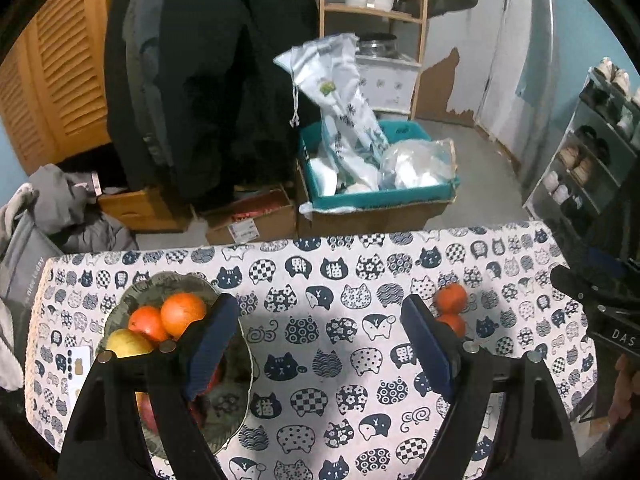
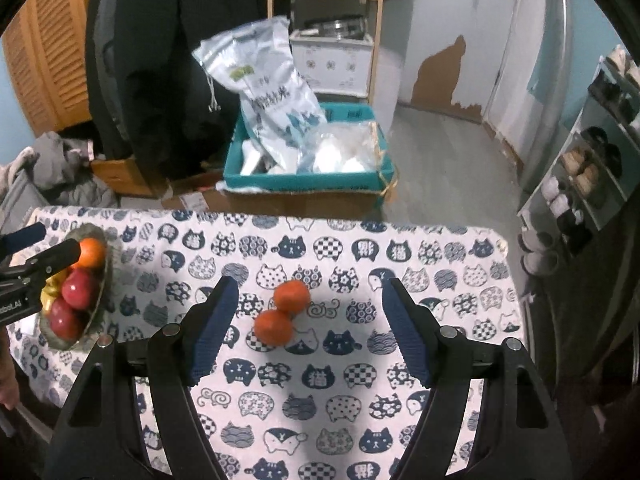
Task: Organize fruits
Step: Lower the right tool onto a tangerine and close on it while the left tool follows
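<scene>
Cat-print counter (image 2: 460,280) under both claws. Fruit bowl (image 1: 168,284) at left claw (image 1: 318,340), spread wide, holding nothing. Two oranges (image 2: 282,312) touching between right claw (image 2: 308,328) tips, pair lined up away-right; also spread, empty. Red apples (image 2: 74,292) clear only from right view.

1. Left gripper (image 1: 320,336): jaws spread wide and empty, above the cat-print tablecloth (image 1: 320,408).
2. Bowl (image 1: 240,412), near left: holds two oranges (image 1: 182,314), a yellow fruit (image 1: 128,344) and red fruit partly hidden by the left finger (image 1: 210,344).
3. Two tangerines (image 1: 451,298), right of centre: touching each other, the nearer one partly behind the right finger (image 1: 428,344).
4. Right gripper (image 1: 600,300), right edge: only partly visible.
5. Teal box (image 1: 376,196), far: on the floor beyond the table.
</scene>
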